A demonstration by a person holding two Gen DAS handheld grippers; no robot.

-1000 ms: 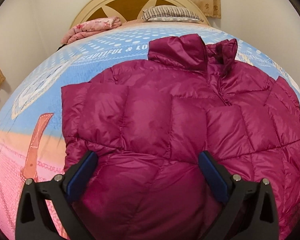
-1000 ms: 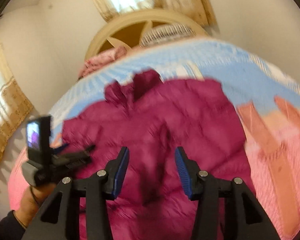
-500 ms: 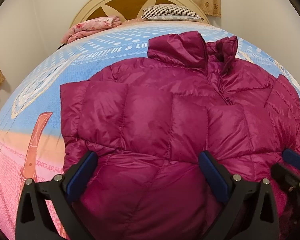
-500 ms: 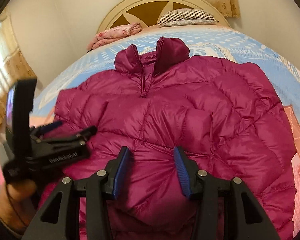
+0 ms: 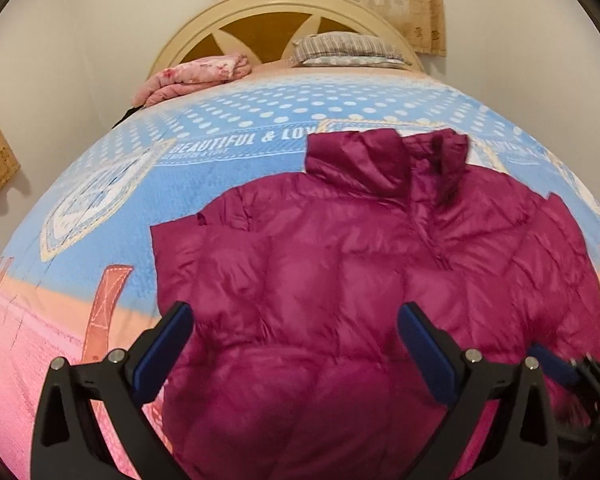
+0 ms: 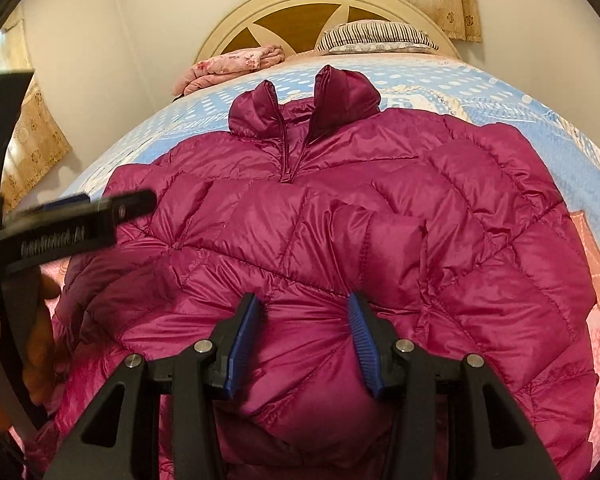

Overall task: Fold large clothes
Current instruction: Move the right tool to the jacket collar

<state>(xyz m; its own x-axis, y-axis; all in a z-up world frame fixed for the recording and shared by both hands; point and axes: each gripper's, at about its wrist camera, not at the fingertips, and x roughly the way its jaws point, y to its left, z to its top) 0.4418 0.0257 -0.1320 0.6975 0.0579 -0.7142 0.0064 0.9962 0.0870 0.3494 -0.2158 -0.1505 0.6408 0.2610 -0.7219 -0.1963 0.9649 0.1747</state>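
Note:
A magenta quilted puffer jacket (image 5: 340,280) lies front-up on the bed, collar toward the headboard; it also fills the right wrist view (image 6: 320,240). Both sleeves are folded in over the body. My left gripper (image 5: 294,340) is open, hovering over the jacket's lower left part with nothing between the pads. My right gripper (image 6: 304,320) is half open, low over the jacket's lower middle, holding nothing. The left gripper shows in the right wrist view (image 6: 80,216) at the left edge, and one right fingertip (image 5: 556,364) shows at the lower right of the left wrist view.
The bed has a blue, peach and pink printed cover (image 5: 100,200). A folded pink blanket (image 5: 192,76) and a striped pillow (image 5: 340,48) lie by the cream headboard (image 5: 284,20). Walls and curtains stand behind.
The left gripper has pulled back and up, so the jacket looks farther away. The right gripper swung in over the jacket's middle and steadied. Both stay empty.

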